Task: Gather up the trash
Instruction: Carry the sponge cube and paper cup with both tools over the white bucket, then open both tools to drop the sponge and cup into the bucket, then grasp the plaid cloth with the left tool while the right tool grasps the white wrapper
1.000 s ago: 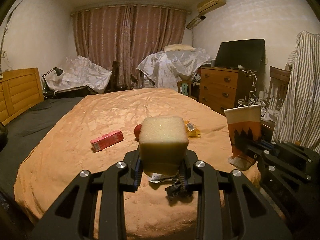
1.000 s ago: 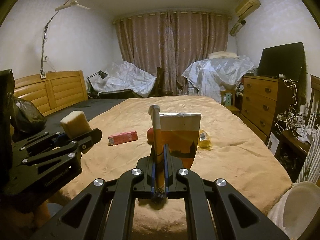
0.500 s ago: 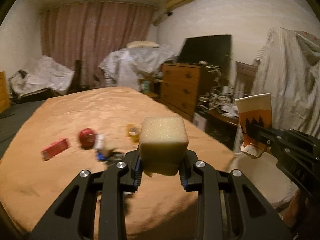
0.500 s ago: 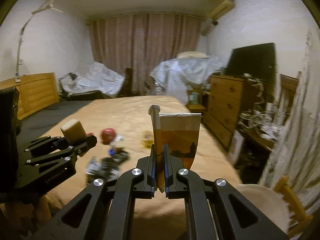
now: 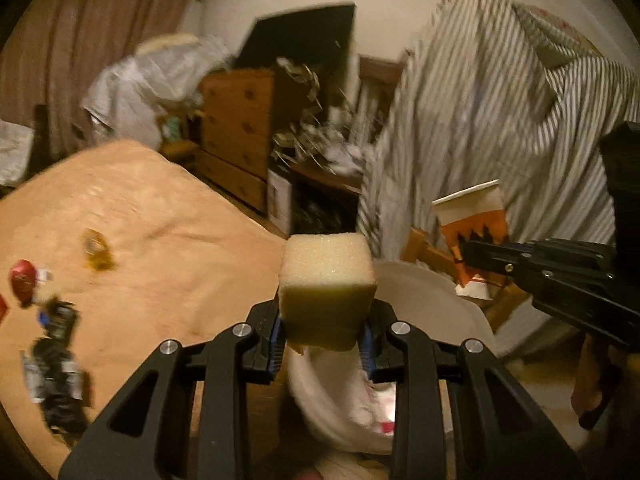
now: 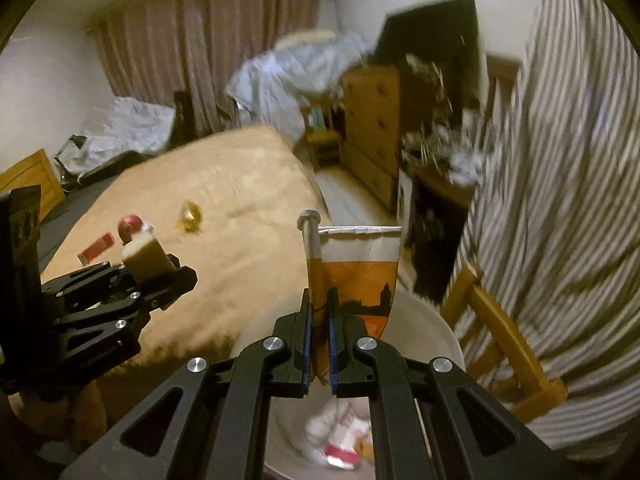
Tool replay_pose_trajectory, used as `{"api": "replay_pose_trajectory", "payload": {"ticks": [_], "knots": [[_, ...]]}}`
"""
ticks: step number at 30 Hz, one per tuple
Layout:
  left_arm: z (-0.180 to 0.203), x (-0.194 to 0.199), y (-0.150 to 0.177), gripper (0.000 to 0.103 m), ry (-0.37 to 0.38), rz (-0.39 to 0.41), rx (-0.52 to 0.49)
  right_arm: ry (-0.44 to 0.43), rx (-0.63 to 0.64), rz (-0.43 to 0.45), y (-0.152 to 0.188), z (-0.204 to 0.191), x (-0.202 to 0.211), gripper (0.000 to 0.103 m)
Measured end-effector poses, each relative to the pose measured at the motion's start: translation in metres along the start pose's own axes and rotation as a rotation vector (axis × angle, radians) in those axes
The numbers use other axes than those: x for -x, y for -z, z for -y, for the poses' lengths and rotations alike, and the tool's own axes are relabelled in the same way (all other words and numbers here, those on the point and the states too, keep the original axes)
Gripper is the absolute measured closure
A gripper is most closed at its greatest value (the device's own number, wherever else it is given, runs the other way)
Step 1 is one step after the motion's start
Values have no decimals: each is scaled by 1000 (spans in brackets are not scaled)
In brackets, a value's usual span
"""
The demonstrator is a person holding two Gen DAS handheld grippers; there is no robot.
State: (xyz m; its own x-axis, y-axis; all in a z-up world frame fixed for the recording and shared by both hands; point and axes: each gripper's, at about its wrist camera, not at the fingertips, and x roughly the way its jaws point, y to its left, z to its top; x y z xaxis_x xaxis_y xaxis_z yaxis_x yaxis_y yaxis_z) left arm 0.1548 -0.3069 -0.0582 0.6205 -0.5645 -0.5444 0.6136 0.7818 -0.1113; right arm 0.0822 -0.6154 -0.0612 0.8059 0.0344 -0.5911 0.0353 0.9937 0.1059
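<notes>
Left wrist first: left gripper (image 5: 326,334) clamped on a yellow foam sponge block (image 5: 327,288), held in the air above the rim of a white bin (image 5: 432,300) that sits just off the bed's near right corner. Bin holds white crumpled trash with a bit of red. Bed (image 5: 160,240) has an orange cover; along its left edge lie a red round item (image 5: 22,282), a yellow wrapper (image 5: 96,250) and dark crumpled wrappers (image 5: 56,368), all blurred, no print legible. Right gripper (image 5: 466,254) enters from the right, pinching an orange-and-white paper bag (image 5: 474,224) over the far rim of the bin. Striped fabric (image 5: 500,100) hangs behind, wooden dresser (image 5: 236,128) beyond the bed.

Right wrist: right gripper (image 6: 319,344) fingers narrow, closed on the folded edge of the paper bag (image 6: 360,272), which shows a dark skyline silhouette on orange; no text readable. Bag hangs above the bin (image 6: 436,336), red-and-white trash visible inside. Left gripper (image 6: 160,276) at left with the sponge (image 6: 144,256), over the bed's (image 6: 240,208) near edge. Red box (image 6: 96,252) lies on the bed's left side. Wooden chair (image 6: 500,332) stands just beside the bin.
</notes>
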Motion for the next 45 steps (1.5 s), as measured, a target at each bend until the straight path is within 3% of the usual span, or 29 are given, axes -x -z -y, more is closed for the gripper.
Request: {"api": "replay_pose_trajectory", "payload": {"ticks": [2,8,12,26,27,28,29,30,45], "knots": [[4,-16,0,75,22,-45,-2,-11,-25,-72,4,25,-14,96],[14,-63,14,75,78,-192,-11,-59,-88,-236,20,46,-58,96],[17,-80,20,75,90,-241,-19,-72,-118,-277,36,43,-73,96],[17,-89,15,74,93,-249,-35,-77,-142,-273,44,40,-75,95],[18,-89,14,66,89,-249,-39,-78,-148,-269,44,40,-74,95],[18,-88,13,46,82,-241,-40,-80,-154,-267,44,40,-74,89],[17,-86,13,39,65,-225,-38,-79,-161,-261,44,41,-74,77],[16,-85,12,33,57,-215,-36,-78,-165,-255,44,43,-72,73],[2,-61,8,30,68,-184,-23,-92,-167,-153,37,30,-39,68]]}}
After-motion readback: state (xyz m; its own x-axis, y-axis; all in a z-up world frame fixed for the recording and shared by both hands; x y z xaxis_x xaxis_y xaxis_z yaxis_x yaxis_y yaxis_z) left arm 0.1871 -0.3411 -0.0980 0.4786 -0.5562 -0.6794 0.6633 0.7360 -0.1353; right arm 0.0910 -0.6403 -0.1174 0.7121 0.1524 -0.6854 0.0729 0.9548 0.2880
